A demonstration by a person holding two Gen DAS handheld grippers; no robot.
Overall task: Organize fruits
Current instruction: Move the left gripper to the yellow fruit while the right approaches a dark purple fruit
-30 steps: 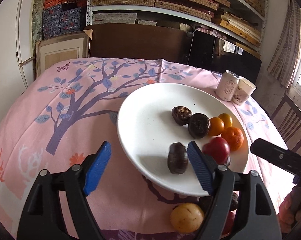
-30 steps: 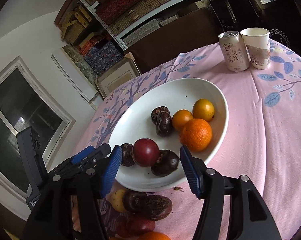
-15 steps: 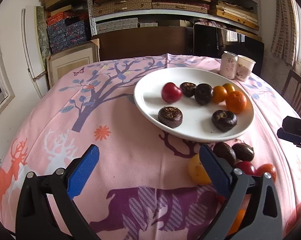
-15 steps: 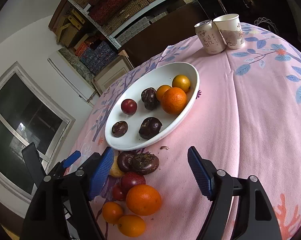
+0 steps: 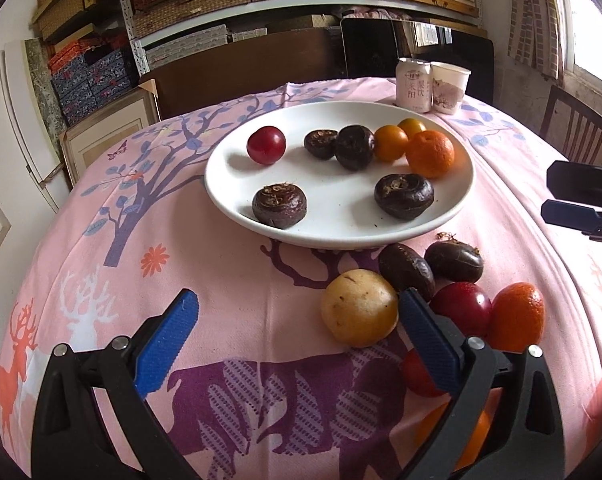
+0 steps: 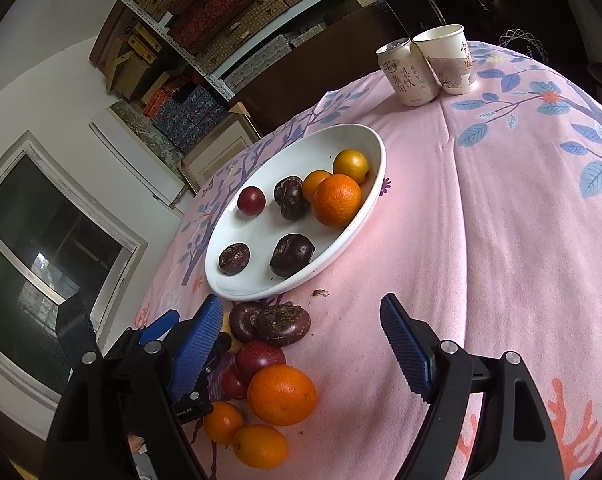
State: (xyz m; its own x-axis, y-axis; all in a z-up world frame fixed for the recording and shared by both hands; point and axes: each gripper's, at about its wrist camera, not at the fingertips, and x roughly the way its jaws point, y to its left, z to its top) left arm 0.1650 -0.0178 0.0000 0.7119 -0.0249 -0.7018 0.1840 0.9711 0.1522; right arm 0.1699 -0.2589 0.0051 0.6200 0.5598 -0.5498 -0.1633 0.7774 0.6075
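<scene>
**Both jaws spread over the loose fruit**

Left gripper (image 5: pixel 297 312), jaws wide and empty; the yellow fruit (image 5: pixel 359 308) lies just inside its right pad. Right gripper (image 6: pixel 303 320), jaws just opening, nothing pinched, above the orange (image 6: pixel 282 394). White plate (image 5: pixel 341 236) sits beyond.

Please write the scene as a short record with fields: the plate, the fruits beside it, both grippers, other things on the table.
plate: white, holds seven fruits
loose fruits: a pile on the cloth, near side of the plate
left gripper: open, holds nothing, yellow fruit by its right finger
right gripper: open, holds nothing, above the pile
other things: can and paper cup, side by side
</scene>
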